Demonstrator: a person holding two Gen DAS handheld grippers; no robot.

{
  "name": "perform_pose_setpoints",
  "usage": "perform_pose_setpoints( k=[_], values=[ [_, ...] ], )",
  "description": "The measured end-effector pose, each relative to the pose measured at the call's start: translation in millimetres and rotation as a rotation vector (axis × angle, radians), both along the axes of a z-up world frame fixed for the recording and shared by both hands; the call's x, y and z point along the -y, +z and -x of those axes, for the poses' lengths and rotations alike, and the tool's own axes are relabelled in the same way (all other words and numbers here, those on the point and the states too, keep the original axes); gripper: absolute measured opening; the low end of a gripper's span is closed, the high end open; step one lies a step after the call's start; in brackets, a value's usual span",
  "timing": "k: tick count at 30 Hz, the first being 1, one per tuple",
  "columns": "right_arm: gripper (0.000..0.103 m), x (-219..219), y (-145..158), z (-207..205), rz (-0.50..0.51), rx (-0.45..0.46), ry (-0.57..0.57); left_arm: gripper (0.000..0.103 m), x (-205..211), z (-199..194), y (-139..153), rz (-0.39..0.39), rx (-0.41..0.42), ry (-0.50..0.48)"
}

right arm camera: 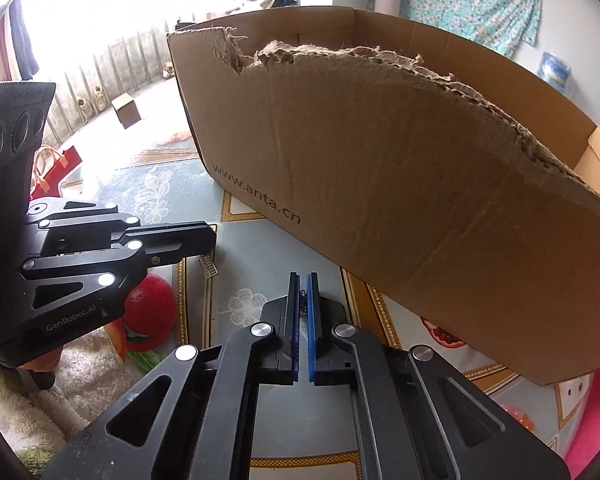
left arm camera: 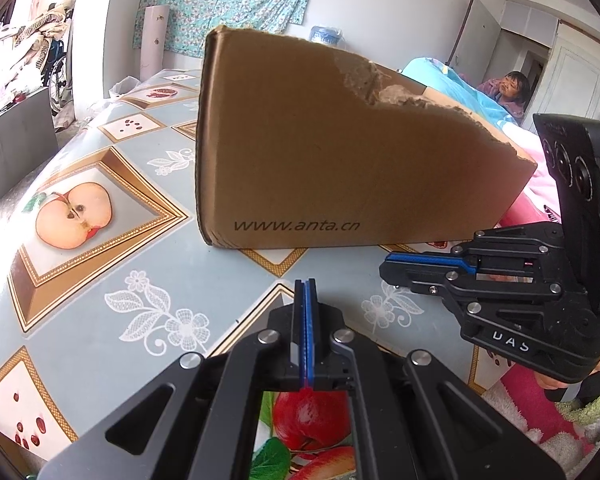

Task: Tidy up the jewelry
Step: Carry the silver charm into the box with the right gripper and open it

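A brown cardboard box point(left arm camera: 320, 152) with a torn top edge stands on the fruit-patterned table point(left arm camera: 120, 264), just beyond both grippers. My left gripper point(left arm camera: 305, 282) is shut in front of the box's printed wall, with nothing showing between its blue pads. In the right wrist view my right gripper point(right arm camera: 303, 276) is shut on a small dark chain-like piece point(right arm camera: 302, 300) pinched between its pads, close to the box point(right arm camera: 420, 200). My left gripper point(right arm camera: 214, 238) comes in from the left there. A small gold ribbed bit point(right arm camera: 208, 266) shows under its tip; I cannot tell whether it is held. My right gripper point(left arm camera: 382, 270) is also seen from the side.
A person point(left arm camera: 512, 88) sits far back on the right behind blue bedding. Pink cloth point(left arm camera: 540, 208) lies beside the box. A fluffy rug point(right arm camera: 28, 400) borders the table point(right arm camera: 252, 248) on the near side. A red bag point(right arm camera: 60, 168) and a small carton point(right arm camera: 128, 110) stand on the floor.
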State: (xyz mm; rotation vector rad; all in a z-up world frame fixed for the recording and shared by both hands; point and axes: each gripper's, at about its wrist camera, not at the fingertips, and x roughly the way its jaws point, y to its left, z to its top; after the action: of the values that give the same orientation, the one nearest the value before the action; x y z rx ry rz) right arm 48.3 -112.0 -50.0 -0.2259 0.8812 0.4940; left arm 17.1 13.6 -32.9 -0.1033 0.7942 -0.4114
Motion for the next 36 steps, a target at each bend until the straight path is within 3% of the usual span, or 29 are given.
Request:
perform_pose_setpoints(
  k=[5,14,22,28,32,36],
  values=[
    [0.0,21,11,-5,-0.13,-0.029,-0.047,0.0,-1,0,3,0.004,0.002,0.002],
    [0.0,50,57,22,-0.225,0.068,-0.065,0.0,0,16,33,0.011,0.071,0.004],
    [0.0,64,113,48,-0.294,0.22,-0.042,0.0,4,39,98,0.007,0.22,-0.051],
    [0.0,75,153,26,-0.371,0.29,-0.034,0.0,10,31,158,0.025,0.313,-0.122],
    [0.0,89,160,-24,-0.424,0.177,-0.014,0.0,24,-9,176,0.012,0.258,-0.145],
    [0.001,93,141,-80,-0.461,-0.063,0.008,0.0,44,-62,164,0.003,0.08,-0.187]
  ],
)
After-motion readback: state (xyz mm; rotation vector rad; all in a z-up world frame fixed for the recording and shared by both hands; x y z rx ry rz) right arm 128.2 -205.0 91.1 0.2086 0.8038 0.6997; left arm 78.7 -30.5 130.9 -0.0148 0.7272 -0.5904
